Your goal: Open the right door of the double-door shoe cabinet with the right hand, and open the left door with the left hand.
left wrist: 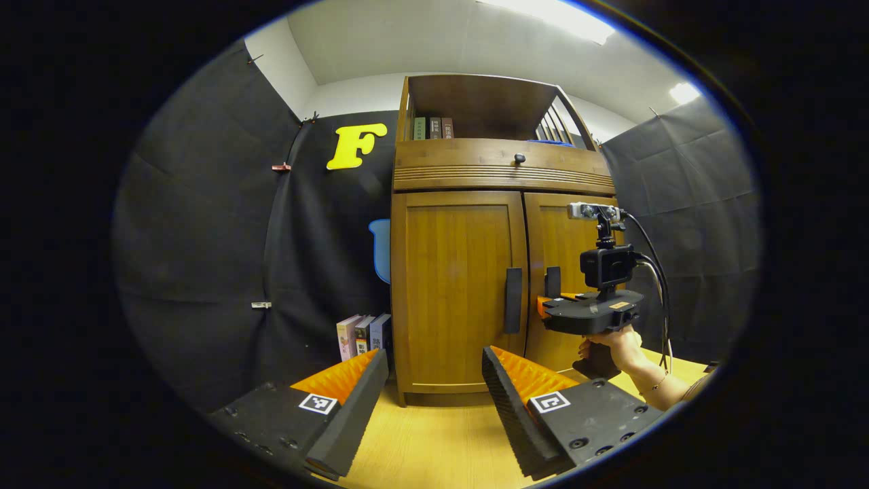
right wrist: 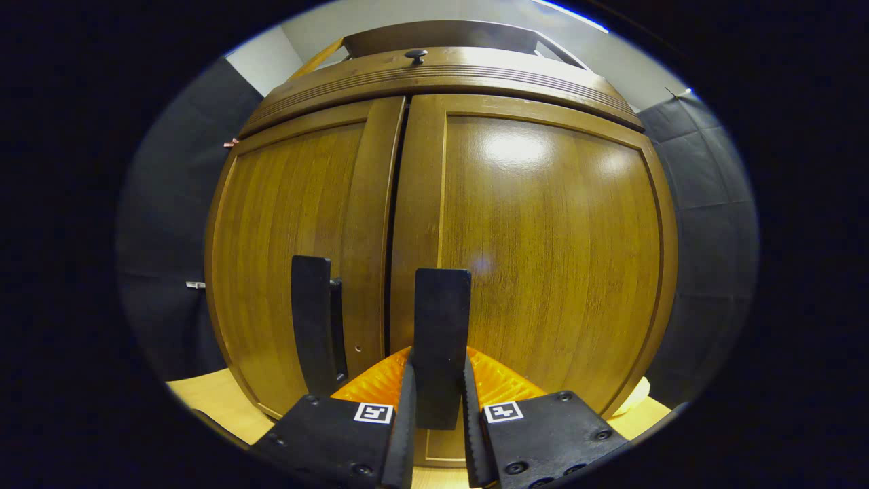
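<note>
Left gripper view: the shoe cabinet (left wrist: 502, 272) stands at frame centre on a pale wooden table (left wrist: 434, 448), both doors flush with its front. The left door (left wrist: 455, 292) carries a dark vertical handle (left wrist: 513, 300) near the centre seam. The left gripper (left wrist: 434, 380) sits at the bottom of the frame, fingers spread wide and released, nothing between them, well apart from the cabinet. Right of centre, a hand (left wrist: 621, 343) holds the right gripper (left wrist: 553, 299) up against the right door (left wrist: 563, 285).

Right gripper view: the right gripper (right wrist: 438, 407) is clenched on the right door handle (right wrist: 441, 339), low centre of the frame; both fingers press its sides. The left door handle (right wrist: 313, 326) stands untouched just left of it.

Books (left wrist: 363, 336) stand lower left of the cabinet; more books (left wrist: 432, 128) sit on its top shelf. A small knob (left wrist: 519, 158) marks the drawer front above the doors.
</note>
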{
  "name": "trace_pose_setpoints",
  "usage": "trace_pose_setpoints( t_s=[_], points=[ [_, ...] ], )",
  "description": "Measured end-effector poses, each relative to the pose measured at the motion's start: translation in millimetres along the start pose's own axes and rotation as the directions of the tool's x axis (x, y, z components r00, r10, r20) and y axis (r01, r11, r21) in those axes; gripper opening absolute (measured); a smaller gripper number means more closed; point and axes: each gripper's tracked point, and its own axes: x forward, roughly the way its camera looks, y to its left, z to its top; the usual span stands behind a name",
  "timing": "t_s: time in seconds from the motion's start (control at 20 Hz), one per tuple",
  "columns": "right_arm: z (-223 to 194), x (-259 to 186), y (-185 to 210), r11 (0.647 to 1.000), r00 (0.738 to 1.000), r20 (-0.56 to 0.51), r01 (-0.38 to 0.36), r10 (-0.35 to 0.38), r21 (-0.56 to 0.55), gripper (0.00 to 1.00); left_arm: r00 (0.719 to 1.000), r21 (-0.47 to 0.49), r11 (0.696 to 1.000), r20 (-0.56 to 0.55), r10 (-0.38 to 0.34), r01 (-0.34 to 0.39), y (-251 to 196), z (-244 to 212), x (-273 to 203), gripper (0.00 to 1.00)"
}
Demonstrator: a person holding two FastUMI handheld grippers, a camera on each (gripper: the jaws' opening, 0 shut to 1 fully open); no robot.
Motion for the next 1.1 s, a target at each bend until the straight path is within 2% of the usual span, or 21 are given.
trace_pose_setpoints(
  t_s=[0.05,0.15,0.25,0.5,0.75,1.1],
  points=[
    [-1.5,0.7,-1.2,1.000,1.000,-0.012,-0.005,0.005,0.001,0.24,1.000,-0.003,1.000,0.001,0.000,0.000,1.1,0.8,-0.1,0.88],
    [-2.8,-0.7,-0.5,1.000,0.999,-0.028,-0.017,0.017,-0.007,0.18,1.000,-0.012,1.000,0.005,-0.002,0.002,3.6,0.6,-2.4,0.88],
    [-3.2,-5.3,-0.4,0.999,1.000,-0.026,-0.017,0.016,-0.035,0.18,1.000,-0.020,1.000,0.003,-0.003,0.003,5.1,-0.1,-4.6,0.88],
    [-0.4,-23.4,0.3,0.998,0.997,-0.041,-0.059,0.058,-0.016,0.18,1.000,-0.044,0.999,0.010,0.002,-0.002,5.9,3.0,-7.9,0.88],
    [1.1,-57.1,-3.2,0.992,0.990,-0.050,-0.129,0.129,0.009,0.18,0.999,-0.049,0.999,0.032,0.000,0.001,-7.8,11.1,-20.6,0.88],
    [8.3,-105.6,-22.5,0.985,0.985,-0.029,-0.173,0.173,0.007,0.18,0.996,-0.082,0.993,0.034,-0.079,0.082,-47.3,9.5,-20.2,0.87]
  ],
)
